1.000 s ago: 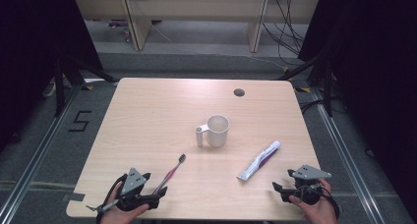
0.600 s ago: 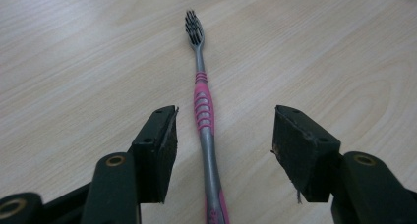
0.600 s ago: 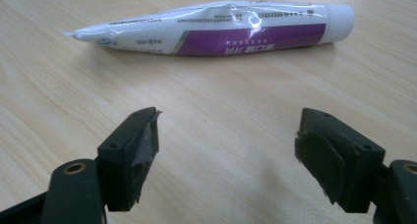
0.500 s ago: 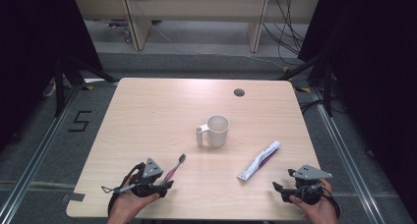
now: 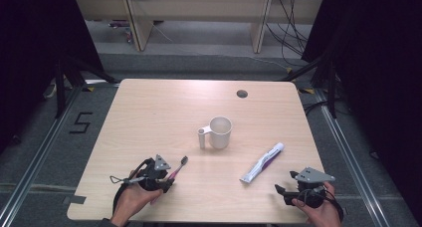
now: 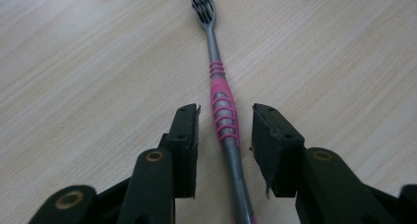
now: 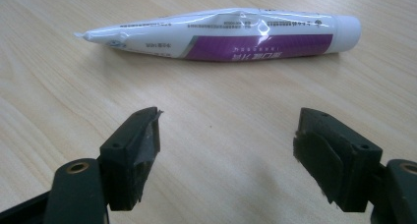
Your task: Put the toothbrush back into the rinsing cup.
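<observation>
A grey and pink toothbrush lies flat on the wooden table, bristles pointing away from me. My left gripper is open and straddles its pink grip, with a small gap on each side. From above, this left gripper sits at the table's front left, over the near end of the toothbrush. A white and purple toothpaste tube lies crosswise a little beyond my right gripper, which is wide open and holds nothing. The right gripper is at the front right, just short of the tube.
A white mug stands upright mid-table with its handle to the left. A round cable hole lies near the far edge. Dark floor, cables and shelving surround the table.
My left gripper has moved forward and to the right until its jaws sit on either side of the toothbrush handle. The right gripper, tube and mug have stayed put.
</observation>
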A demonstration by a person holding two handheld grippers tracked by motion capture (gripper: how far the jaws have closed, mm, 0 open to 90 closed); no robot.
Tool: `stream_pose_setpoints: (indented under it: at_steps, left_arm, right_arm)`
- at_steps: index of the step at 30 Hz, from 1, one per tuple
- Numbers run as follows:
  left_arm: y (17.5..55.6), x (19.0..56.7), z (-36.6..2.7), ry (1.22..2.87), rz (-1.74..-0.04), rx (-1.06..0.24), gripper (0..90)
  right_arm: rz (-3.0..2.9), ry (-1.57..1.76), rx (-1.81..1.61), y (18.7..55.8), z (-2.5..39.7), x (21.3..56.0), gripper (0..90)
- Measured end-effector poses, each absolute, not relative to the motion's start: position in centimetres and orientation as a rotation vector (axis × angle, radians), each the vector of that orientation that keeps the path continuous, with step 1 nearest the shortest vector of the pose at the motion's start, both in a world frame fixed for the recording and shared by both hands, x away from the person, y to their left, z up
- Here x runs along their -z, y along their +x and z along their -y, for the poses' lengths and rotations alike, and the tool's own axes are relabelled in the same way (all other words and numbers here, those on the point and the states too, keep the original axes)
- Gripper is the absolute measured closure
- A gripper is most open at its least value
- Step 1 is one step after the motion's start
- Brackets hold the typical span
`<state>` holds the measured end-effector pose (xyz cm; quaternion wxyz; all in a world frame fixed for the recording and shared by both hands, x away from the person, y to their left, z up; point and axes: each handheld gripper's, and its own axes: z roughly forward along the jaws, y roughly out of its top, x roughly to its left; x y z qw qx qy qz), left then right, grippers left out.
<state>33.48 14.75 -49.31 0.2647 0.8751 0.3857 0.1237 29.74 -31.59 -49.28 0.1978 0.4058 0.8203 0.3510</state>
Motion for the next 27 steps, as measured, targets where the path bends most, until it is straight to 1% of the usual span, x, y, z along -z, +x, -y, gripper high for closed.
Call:
stream_pose_setpoints:
  at_steps: [1, 2, 6, 12, 13, 14, 16, 18, 22, 27]
  left_arm:
    - [33.6, 49.4, -14.8, 2.369, -1.030, -0.347, 64.6]
    - [33.7, 49.4, -14.8, 2.372, -1.028, -0.327, 65.8]
    - [33.9, 49.5, -14.6, 2.398, -1.024, -0.292, 66.9]
    - [34.1, 49.5, -14.5, 2.404, -1.036, -0.286, 69.6]
    - [34.2, 49.5, -14.6, 2.415, -1.029, -0.280, 69.6]
    - [34.3, 49.4, -14.6, 2.419, -1.027, -0.272, 71.0]
    - [34.5, 49.4, -14.6, 2.422, -1.036, -0.256, 71.5]
    - [34.7, 49.2, -14.6, 2.449, -1.023, -0.228, 74.2]
    - [35.1, 49.0, -14.4, 2.484, -1.020, -0.203, 75.7]
    - [35.7, 48.6, -14.1, 2.572, -0.989, -0.161, 77.9]
  right_arm:
    - [-2.296, 1.136, -0.982, 29.7, 31.6, 49.3, 26.1]
    - [-2.294, 1.111, -0.972, 29.8, 31.7, 49.3, 26.1]
    - [-2.290, 1.131, -0.987, 29.8, 31.6, 49.3, 26.2]
    - [-2.298, 1.126, -0.985, 29.8, 31.6, 49.3, 26.1]
    - [-2.303, 1.199, -0.984, 29.5, 31.4, 49.2, 26.1]
    - [-2.313, 1.141, -0.994, 29.8, 31.6, 49.3, 26.1]
    - [-2.303, 1.188, -0.989, 29.5, 31.4, 49.3, 26.1]
    - [-2.308, 1.135, -1.001, 29.8, 31.6, 49.4, 26.1]
    - [-2.312, 1.145, -1.002, 29.9, 31.6, 49.4, 26.1]
    - [-2.298, 1.142, -0.991, 29.8, 31.5, 49.3, 26.1]
